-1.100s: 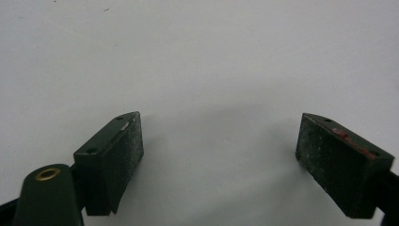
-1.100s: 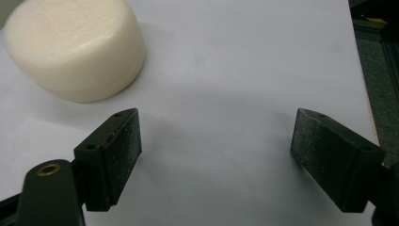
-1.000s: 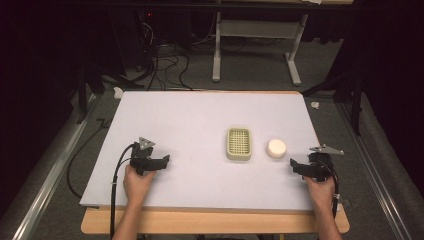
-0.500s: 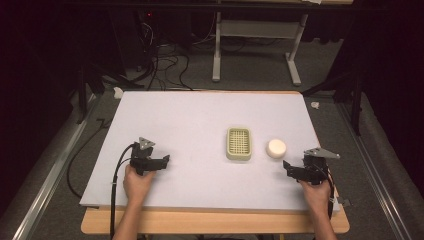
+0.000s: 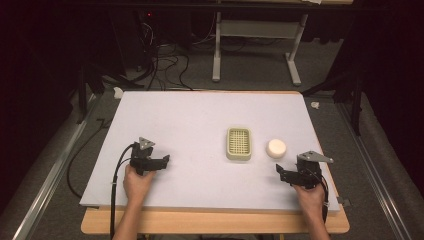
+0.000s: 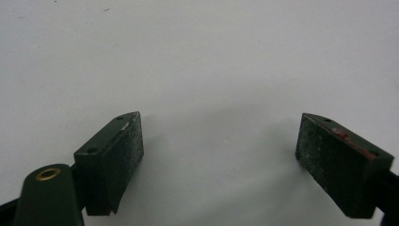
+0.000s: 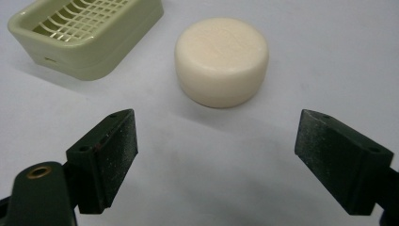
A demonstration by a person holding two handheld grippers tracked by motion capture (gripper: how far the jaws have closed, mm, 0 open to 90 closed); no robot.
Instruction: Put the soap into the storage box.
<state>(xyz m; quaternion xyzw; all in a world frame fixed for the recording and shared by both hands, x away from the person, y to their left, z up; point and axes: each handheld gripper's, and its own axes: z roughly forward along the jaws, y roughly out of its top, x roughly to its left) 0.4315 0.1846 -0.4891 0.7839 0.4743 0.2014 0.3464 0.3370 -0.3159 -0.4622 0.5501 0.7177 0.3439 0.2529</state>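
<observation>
Beside the dish [image 5: 238, 143], the soap [image 7: 221, 60] is being approached by the right gripper [image 7: 214, 160], brought nearer, jaws lately widened and empty, readied for grasping.

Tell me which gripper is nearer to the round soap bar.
Right. The right gripper sits just in front of the soap bar, open jaws facing it. The left gripper rests far across the table, beyond the soap dish.
</observation>
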